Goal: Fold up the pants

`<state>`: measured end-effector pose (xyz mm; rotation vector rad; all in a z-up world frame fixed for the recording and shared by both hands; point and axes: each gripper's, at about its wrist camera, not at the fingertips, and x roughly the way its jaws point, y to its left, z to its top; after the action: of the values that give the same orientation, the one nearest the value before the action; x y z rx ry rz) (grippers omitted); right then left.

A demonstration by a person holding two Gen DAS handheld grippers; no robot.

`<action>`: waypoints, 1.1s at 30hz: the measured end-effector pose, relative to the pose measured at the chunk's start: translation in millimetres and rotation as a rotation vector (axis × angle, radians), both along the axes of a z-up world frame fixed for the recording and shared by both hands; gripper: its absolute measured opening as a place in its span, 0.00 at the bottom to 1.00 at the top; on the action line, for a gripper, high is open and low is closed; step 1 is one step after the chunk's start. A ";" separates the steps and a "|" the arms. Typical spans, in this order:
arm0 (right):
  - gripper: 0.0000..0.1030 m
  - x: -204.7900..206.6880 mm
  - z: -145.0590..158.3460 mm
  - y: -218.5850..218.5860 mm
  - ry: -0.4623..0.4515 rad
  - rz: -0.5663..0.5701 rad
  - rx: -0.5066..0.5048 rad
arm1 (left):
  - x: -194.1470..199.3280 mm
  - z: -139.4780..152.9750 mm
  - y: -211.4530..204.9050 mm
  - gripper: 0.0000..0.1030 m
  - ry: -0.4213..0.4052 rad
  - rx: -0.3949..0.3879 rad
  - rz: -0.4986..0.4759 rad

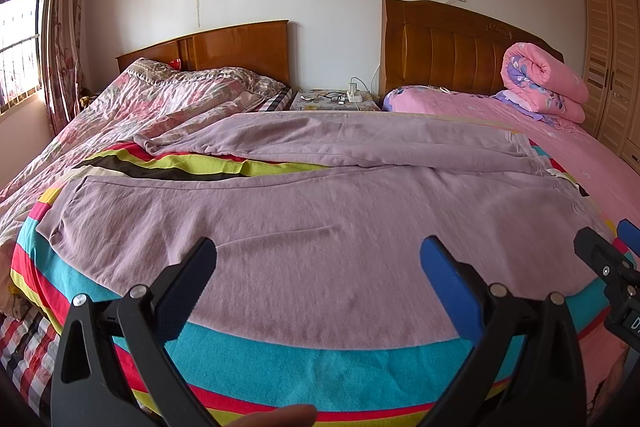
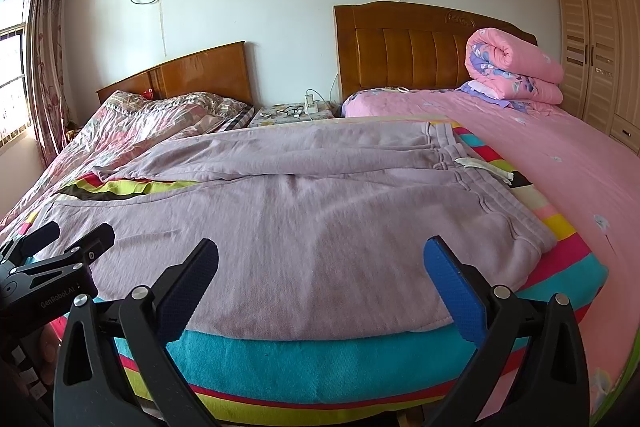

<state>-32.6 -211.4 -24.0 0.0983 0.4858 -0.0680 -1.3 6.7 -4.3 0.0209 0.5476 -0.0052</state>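
Lilac pants (image 1: 304, 211) (image 2: 304, 203) lie spread flat across a bright striped blanket (image 1: 320, 371) (image 2: 320, 363) on the bed, legs running left, waistband (image 2: 496, 187) at the right. My left gripper (image 1: 318, 247) hovers open just above the near leg's front edge, nothing between its fingers. My right gripper (image 2: 320, 247) is open too, over the near edge closer to the waistband. Each gripper shows at the side of the other view: the right gripper (image 1: 612, 247) at the right edge, the left gripper (image 2: 60, 239) at the left edge.
A pink sheet (image 2: 560, 163) with a rolled pink quilt (image 2: 516, 71) covers the bed's right side. A floral quilt (image 1: 132, 107) covers the left bed. A nightstand (image 1: 334, 101) with glasses and a charger stands between the headboards. A wardrobe (image 2: 596, 43) is far right, a window (image 1: 20, 23) far left.
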 end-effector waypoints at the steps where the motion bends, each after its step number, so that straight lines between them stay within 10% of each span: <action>1: 0.96 0.0 -0.1 0.1 0.000 -0.001 0.001 | 0.3 0.0 -0.1 0.99 0.001 0.000 0.000; 33: 0.96 10.6 -3.2 0.1 0.038 0.050 -0.047 | 11.7 4.4 3.3 0.99 -0.016 0.029 -0.021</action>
<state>-22.0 -211.3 -27.2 0.0388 0.5237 -0.0320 10.5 10.0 0.0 0.0545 0.5309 -0.0176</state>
